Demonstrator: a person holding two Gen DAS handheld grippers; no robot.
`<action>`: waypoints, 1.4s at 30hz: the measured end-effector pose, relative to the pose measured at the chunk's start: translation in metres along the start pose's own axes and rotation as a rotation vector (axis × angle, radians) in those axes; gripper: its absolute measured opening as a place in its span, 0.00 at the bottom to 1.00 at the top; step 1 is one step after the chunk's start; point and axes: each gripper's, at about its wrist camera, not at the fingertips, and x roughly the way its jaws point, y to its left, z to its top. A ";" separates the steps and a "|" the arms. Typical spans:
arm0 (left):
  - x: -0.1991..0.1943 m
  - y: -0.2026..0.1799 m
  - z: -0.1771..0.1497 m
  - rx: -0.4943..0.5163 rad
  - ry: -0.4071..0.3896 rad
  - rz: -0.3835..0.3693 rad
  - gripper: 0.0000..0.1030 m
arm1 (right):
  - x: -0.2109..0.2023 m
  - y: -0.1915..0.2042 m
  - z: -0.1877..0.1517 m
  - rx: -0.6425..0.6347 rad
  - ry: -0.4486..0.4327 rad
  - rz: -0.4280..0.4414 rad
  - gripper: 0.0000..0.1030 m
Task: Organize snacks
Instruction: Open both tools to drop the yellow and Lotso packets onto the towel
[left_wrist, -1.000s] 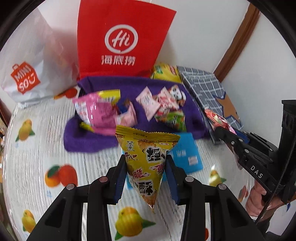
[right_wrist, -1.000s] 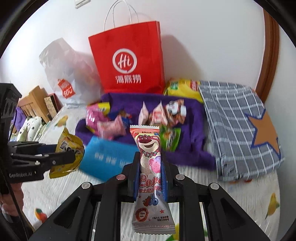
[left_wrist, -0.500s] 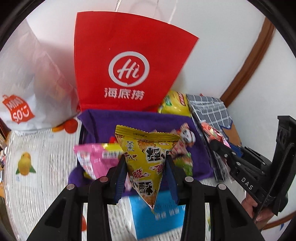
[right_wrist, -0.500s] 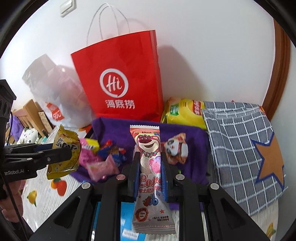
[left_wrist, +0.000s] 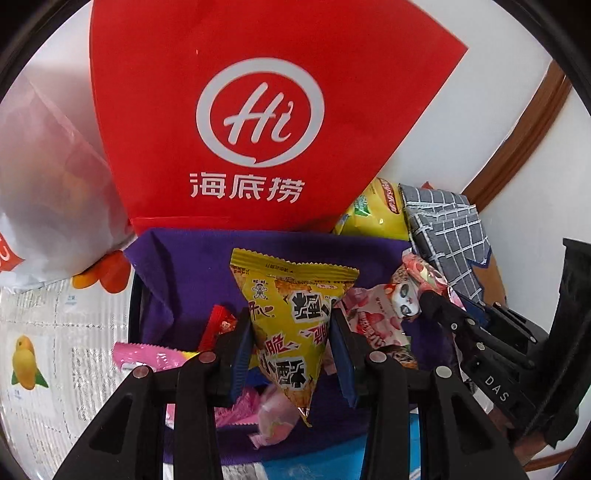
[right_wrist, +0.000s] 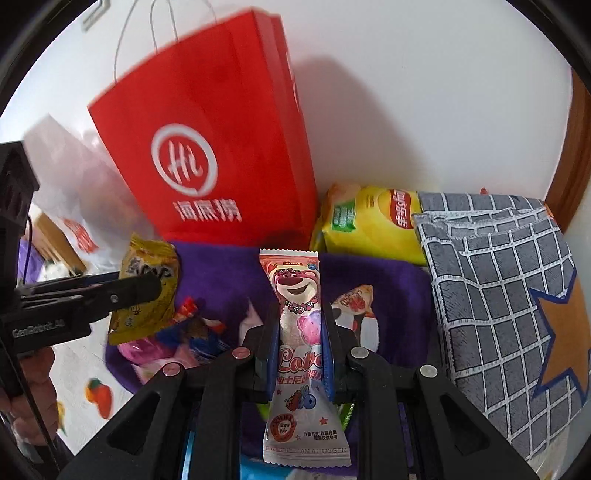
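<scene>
My left gripper (left_wrist: 291, 339) is shut on a yellow triangular snack packet (left_wrist: 295, 314), held above the purple cloth (left_wrist: 192, 269); it shows from the side in the right wrist view (right_wrist: 147, 291). My right gripper (right_wrist: 300, 339) is shut on a pink bear candy packet (right_wrist: 299, 325); its tip shows in the left wrist view (left_wrist: 417, 271). Several small snack packets (left_wrist: 373, 321) lie on the purple cloth (right_wrist: 402, 291). A red paper bag (left_wrist: 251, 122) stands upright right behind the cloth, close ahead of both grippers (right_wrist: 214, 158).
A yellow chip bag (right_wrist: 373, 221) and a grey checked cushion (right_wrist: 498, 295) lie right of the red bag. A white plastic bag (left_wrist: 44, 192) sits at the left. A blue box (left_wrist: 317, 465) lies below on the fruit-print tablecloth (left_wrist: 44, 350).
Both grippers moved forward and up toward the red bag, each still holding its packet. The bag now looms larger and the cloth lies directly beneath.
</scene>
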 end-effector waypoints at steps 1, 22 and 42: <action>0.001 0.001 0.000 -0.006 0.006 -0.007 0.37 | 0.004 -0.001 0.000 0.002 0.015 0.004 0.19; 0.023 0.002 0.000 -0.018 0.070 -0.003 0.37 | 0.035 -0.003 -0.012 0.000 0.118 0.000 0.20; 0.028 0.002 -0.003 -0.027 0.084 -0.010 0.37 | 0.036 -0.009 -0.011 0.014 0.121 -0.026 0.21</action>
